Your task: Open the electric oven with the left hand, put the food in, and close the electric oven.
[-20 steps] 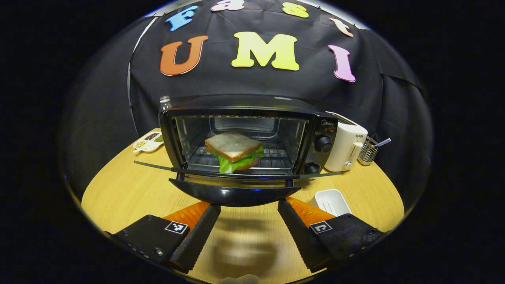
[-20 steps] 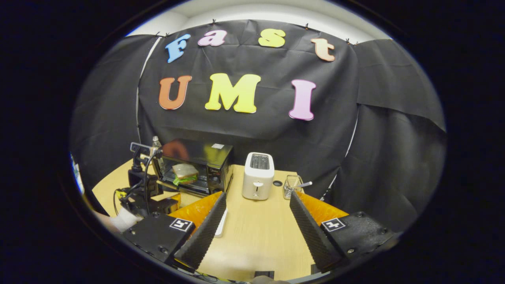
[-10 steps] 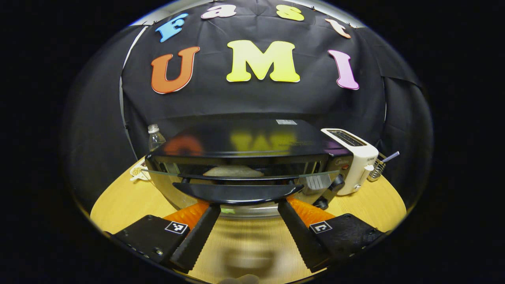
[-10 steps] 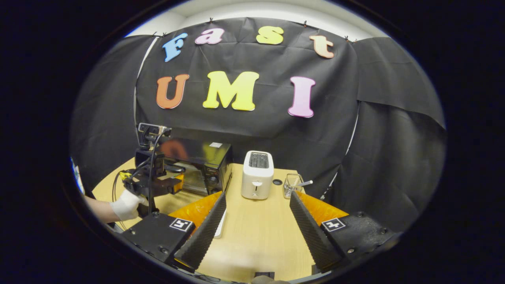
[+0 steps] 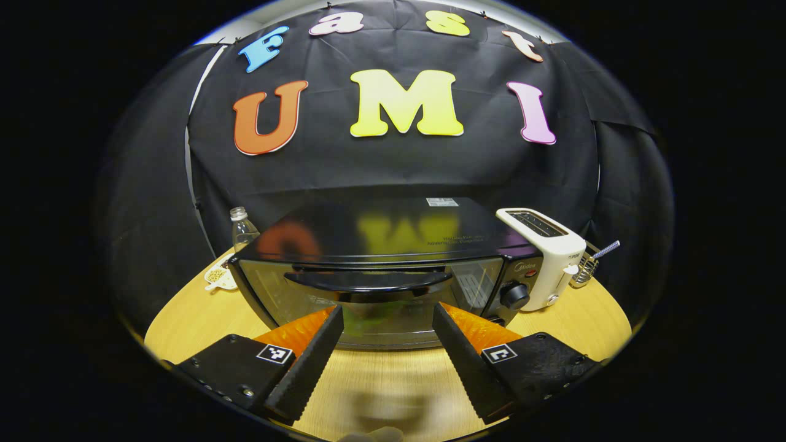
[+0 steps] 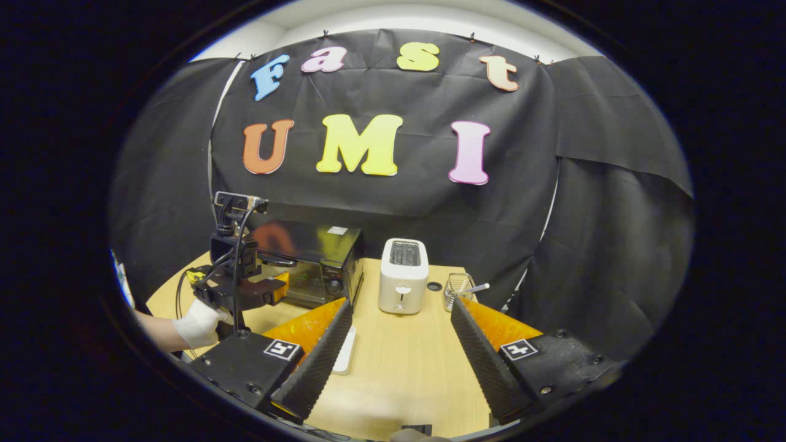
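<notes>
One electric oven, door up, just ahead of left gripper, spread, empty. Right gripper likewise spread over bench.

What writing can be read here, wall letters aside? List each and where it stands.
None can be quoted.
Sticker on the oven top: too small to read.
Printed line on the oven top: blurred.
Brand mark above the knob: too small.

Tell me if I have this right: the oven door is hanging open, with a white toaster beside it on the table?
Not quite. The oven door is up against the front, not hanging open, as the left gripper view shows. The white toaster does stand beside it on the table.
</notes>
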Demonstrator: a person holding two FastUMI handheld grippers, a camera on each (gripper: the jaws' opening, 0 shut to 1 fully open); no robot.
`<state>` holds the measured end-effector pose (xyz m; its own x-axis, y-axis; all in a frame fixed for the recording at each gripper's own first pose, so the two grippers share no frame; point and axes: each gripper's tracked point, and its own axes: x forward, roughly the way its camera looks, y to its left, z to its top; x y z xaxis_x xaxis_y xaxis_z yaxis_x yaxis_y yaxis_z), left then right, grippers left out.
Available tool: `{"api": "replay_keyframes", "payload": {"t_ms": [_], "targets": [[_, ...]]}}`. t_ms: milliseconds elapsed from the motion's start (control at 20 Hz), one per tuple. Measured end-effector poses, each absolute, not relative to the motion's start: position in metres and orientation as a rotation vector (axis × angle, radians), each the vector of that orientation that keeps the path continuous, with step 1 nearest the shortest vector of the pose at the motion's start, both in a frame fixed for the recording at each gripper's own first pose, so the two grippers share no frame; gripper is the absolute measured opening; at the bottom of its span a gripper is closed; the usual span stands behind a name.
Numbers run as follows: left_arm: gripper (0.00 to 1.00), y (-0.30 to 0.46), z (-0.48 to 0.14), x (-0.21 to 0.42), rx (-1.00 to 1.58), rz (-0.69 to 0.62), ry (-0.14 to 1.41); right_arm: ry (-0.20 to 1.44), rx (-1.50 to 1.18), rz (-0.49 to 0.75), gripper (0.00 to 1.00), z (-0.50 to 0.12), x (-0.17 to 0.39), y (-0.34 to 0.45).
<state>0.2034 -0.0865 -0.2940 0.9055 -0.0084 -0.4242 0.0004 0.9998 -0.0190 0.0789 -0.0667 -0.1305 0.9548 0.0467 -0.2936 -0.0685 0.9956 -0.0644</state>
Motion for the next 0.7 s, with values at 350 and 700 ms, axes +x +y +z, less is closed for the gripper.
{"api": "replay_keyframes", "payload": {"t_ms": [350,700], "targets": [[0.96,-0.056,-0.177,0.129,-0.005,0.009,0.263,0.165,-0.032,0.111,1.00,-0.077,0.070,-0.035],[0.95,-0.015,-0.067,0.054,-0.021,0.004,0.139,0.042,0.038,0.085,1.00,-0.021,0.043,-0.022]]}}
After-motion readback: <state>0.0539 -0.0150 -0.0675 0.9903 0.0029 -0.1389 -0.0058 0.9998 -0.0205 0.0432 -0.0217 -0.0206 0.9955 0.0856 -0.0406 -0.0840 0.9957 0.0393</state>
